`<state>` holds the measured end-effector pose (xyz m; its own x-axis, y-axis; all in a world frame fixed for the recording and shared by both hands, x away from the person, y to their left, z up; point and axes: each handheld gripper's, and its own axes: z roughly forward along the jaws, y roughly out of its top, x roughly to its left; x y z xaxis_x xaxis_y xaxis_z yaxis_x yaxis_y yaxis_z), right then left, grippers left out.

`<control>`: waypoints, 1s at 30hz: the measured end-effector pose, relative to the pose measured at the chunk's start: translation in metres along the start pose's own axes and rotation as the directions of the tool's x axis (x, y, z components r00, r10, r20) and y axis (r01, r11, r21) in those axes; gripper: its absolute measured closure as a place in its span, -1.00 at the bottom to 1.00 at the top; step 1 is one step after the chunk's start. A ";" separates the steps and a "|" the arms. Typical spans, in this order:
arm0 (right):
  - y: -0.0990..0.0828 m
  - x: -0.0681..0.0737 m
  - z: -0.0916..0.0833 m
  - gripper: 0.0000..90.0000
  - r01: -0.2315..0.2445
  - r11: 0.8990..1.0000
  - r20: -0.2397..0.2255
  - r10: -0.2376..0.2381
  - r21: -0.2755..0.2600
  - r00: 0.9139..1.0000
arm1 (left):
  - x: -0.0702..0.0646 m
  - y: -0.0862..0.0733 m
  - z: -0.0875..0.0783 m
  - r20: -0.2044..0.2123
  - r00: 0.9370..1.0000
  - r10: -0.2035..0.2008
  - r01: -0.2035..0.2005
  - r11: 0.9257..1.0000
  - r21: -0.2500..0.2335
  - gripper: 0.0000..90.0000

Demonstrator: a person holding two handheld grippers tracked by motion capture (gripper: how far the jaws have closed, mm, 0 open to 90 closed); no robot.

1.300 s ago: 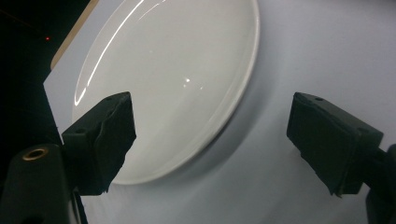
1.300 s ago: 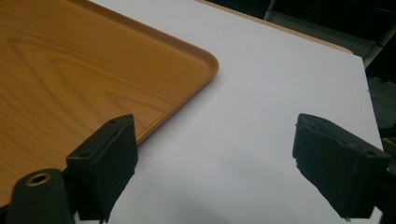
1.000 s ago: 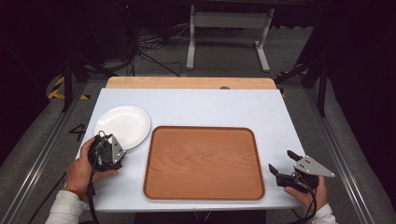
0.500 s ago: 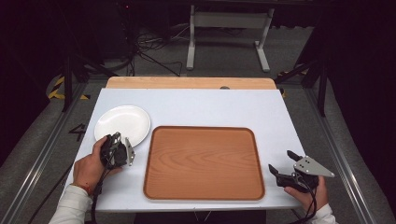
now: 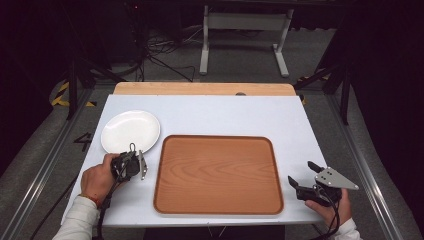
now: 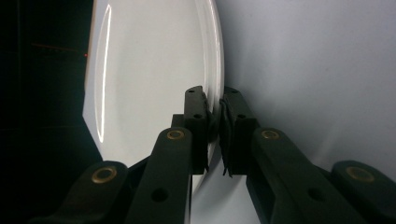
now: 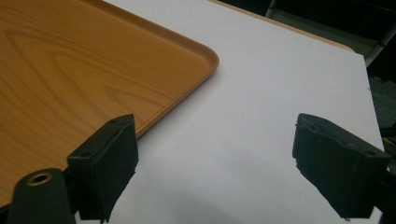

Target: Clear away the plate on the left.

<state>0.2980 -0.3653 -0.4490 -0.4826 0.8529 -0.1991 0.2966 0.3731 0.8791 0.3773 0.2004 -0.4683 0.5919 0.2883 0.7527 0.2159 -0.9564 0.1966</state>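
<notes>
Your left tongs [image 6: 214, 122] pinch the near rim of the white plate [image 5: 130, 130], left of centre on the table [image 5: 225, 115]; your right tongs [image 5: 301, 176] sit spread at lower right, beside the wooden tray [image 5: 217, 172].

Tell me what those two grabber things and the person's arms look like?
Both grippers are black. The left gripper has brass-coloured rivets on its jaw arms and a black cable trailing down. The right gripper carries a grey three-cornered plate with small dark dots and a black cable too. The person wears white sleeves.
</notes>
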 end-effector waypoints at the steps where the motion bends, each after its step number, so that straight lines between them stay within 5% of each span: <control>1: 0.000 0.000 0.000 -0.67 0.000 1.000 0.000 0.000 0.000 1.000 | 0.000 0.001 -0.001 -0.021 1.000 0.010 -0.010 1.000 -0.003 0.87; 4: 0.000 0.000 -0.001 -0.67 -0.002 1.000 0.002 0.002 -0.003 1.000 | 0.001 0.004 -0.004 -0.066 0.998 0.022 -0.023 1.000 -0.011 0.93; 15: 0.001 0.000 -0.001 -0.67 -0.010 1.000 0.013 0.011 -0.009 1.000 | 0.009 0.000 -0.012 -0.083 0.995 -0.055 0.049 0.996 -0.070 0.94; 30: 0.001 0.000 -0.001 -0.67 -0.014 1.000 0.011 0.014 -0.008 1.000 | 0.013 0.010 -0.034 -0.118 0.991 -0.066 0.052 0.992 -0.118 0.94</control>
<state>0.2973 -0.3655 -0.4474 -0.4692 0.8620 -0.1918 0.2966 0.3584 0.8852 0.3611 0.1929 -0.4352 0.4806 0.3432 0.8070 0.1531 -0.9389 0.3082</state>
